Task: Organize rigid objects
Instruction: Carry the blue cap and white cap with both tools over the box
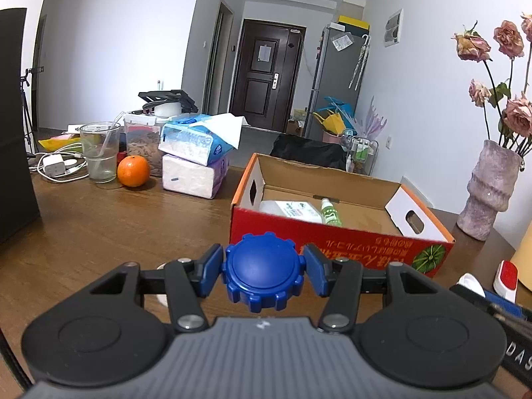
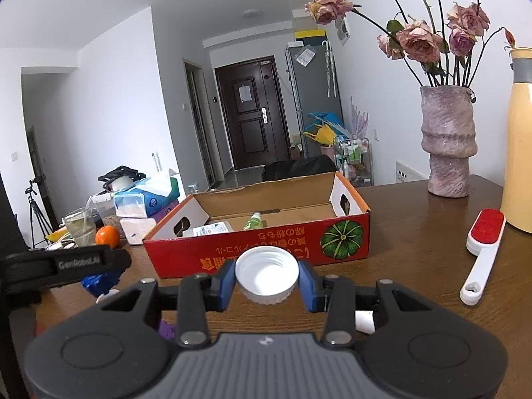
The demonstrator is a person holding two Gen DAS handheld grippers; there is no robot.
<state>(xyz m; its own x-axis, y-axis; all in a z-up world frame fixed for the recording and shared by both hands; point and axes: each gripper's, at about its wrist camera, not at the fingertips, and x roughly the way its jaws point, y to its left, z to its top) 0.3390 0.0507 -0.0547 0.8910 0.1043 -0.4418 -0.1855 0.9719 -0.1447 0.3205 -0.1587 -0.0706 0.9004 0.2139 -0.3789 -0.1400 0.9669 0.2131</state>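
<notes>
Blue cap (image 1: 264, 271) is seen as ridged, glossy plastic; white cap (image 2: 267, 277) as smooth plastic, threaded inside. Box (image 1: 335, 249) is made of printed cardboard. Table (image 1: 99, 219) is seen as satin wood grain. Vase (image 2: 447, 139) is rough, matt.

White cap (image 2: 267, 274) between hand-held gripper (image 2: 267, 282) pads.

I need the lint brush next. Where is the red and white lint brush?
In the right wrist view the red and white lint brush lies on the wooden table, right of the red cardboard box, beside the yellow jug.
</notes>
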